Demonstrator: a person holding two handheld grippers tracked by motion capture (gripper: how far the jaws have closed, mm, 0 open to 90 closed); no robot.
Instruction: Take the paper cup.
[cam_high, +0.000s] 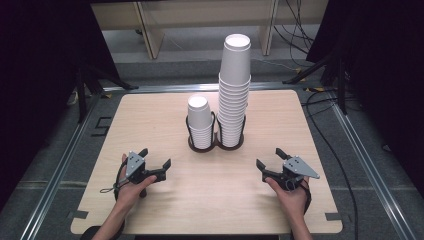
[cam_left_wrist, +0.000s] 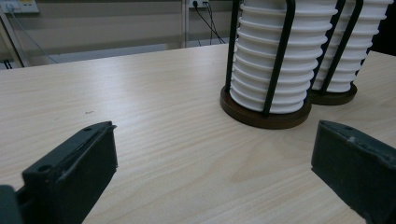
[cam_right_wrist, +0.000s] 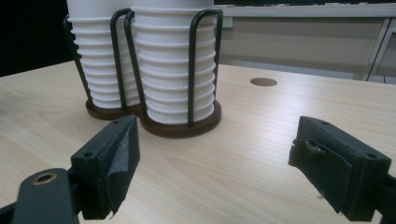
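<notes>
The cup holder (cam_high: 215, 142) stands at the centre of the table (cam_high: 150, 200), carrying a short cup stack (cam_high: 200, 122) and a tall cup stack (cam_high: 234, 90). The left gripper (cam_high: 156, 157) and right gripper (cam_high: 269, 157) rest near the front edge, well apart from the holder. Both have jaws spread wide with nothing between them; the holder lies ahead of each pair.

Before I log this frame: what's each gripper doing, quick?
Left gripper: open, holding nothing, above the table.
Right gripper: open, holding nothing, short of the cup holder.
</notes>
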